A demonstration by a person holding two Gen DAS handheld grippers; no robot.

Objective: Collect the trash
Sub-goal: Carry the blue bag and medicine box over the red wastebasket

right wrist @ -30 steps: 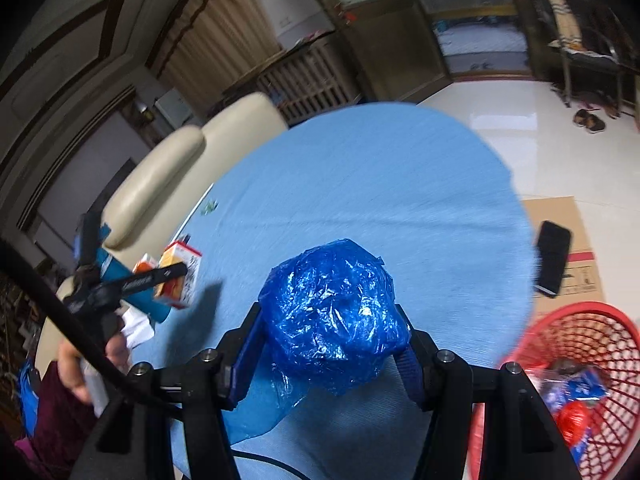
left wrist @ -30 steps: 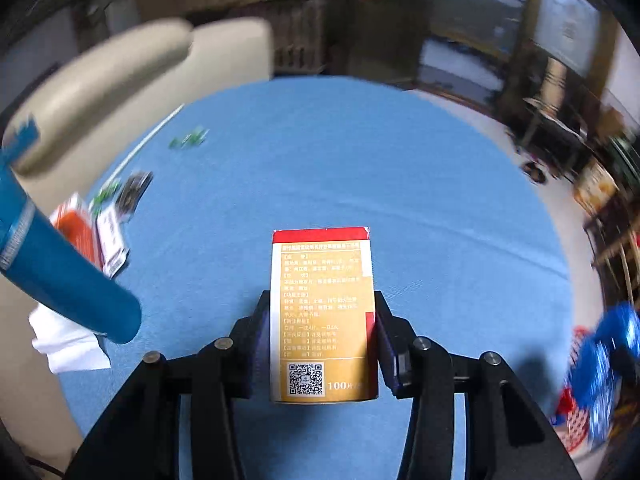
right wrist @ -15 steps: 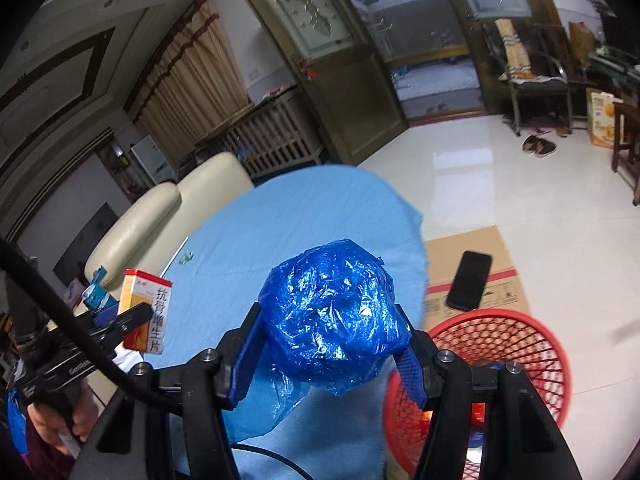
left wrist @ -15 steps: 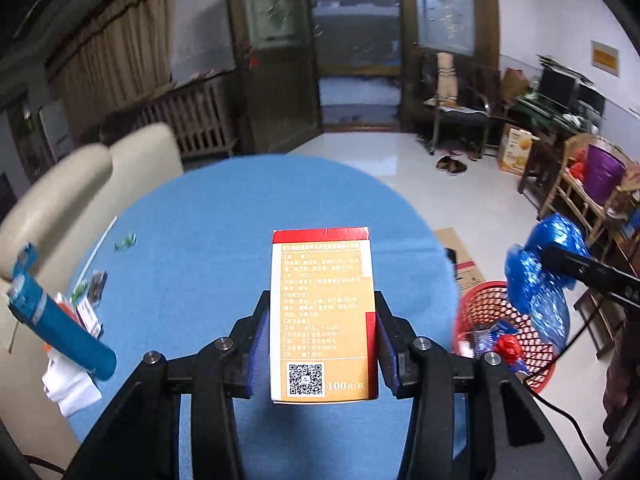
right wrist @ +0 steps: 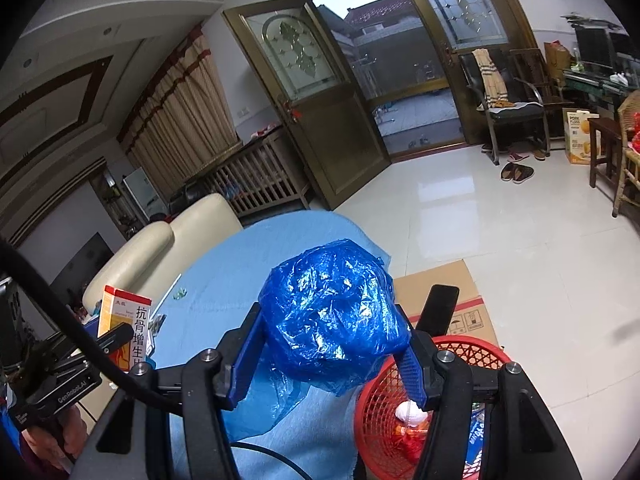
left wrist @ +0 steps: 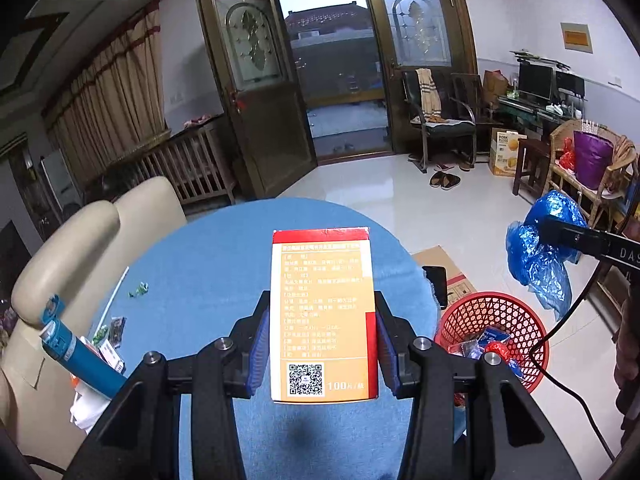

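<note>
Both hands are loaded: the left hand-held gripper is clamped partway closed on the two side faces of an orange-and-red printed cardboard medicine box, held upright above the round blue-clothed tabletop. That box looks light and stiff, thin card that would likely dent under a hard squeeze, so the flat sides are the sensible place to pinch it. Over on the right, the right hand-held gripper has its blue pads pressed into a crumpled ball of blue plastic film, with a loose tail hanging below. Soft, springy, near weightless, probably slippery, so it wants taking across its bulk. The red mesh plastic waste basket sits on the floor just beside the tabletop, already holding wrappers. More scraps and a blue tube lie at the far left edge.
</note>
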